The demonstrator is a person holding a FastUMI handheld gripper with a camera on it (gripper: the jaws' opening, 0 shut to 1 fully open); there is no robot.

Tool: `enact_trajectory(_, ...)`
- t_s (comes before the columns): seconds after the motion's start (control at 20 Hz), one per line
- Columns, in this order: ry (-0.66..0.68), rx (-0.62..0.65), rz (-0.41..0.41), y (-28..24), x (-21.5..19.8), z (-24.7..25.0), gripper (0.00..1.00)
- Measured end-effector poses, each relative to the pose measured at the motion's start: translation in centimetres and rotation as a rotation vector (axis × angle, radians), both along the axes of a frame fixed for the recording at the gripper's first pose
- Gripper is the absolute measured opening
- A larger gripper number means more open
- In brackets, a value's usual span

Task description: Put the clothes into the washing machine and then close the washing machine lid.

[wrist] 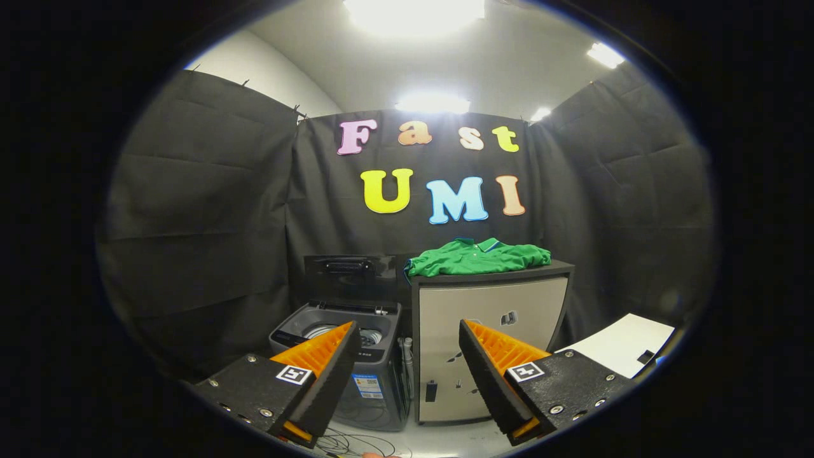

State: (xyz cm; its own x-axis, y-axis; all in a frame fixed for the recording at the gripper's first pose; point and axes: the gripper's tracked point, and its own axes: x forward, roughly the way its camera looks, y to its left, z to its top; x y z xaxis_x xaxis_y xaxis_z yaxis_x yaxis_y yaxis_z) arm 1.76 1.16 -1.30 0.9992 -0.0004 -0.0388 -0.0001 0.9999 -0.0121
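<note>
Gripper (408, 334) fingers spread wide, nothing between them, touching nothing; both fingers hang in the air well short of the appliances. Green polo shirt (477, 257) lies crumpled on the dark top of a boxy cabinet (489, 331), well beyond the fingers, roughly above the gap between them and nearer the right finger's line. Cabinet front is a pale panel with a few small dark marks and a small dark fitting low down. Washing machine (356, 362) stands on the floor just left of the cabinet, touching or nearly touching its side; the left fingertip overlaps its top in this view but is not in contact. Washer lid (346, 275) is up, standing about upright against the black cloth wall behind, drum opening visible below it. A sticker shows on the washer's front. Loose thin cables (356, 442) lie on the floor below the fingers. White flat board (626, 353) sits off to the right of the cabinet, behind the right finger.
</note>
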Motion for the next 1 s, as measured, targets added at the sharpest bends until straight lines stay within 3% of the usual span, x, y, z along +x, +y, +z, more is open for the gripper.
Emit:
enact_trajectory(0.55, -0.023, 0.008, -0.025, 2.5, 2.5, 3.4, 0.96)
enact_trajectory(1.0, -0.037, -0.138, -0.085, 2.9, 7.7, 11.1, 0.96)
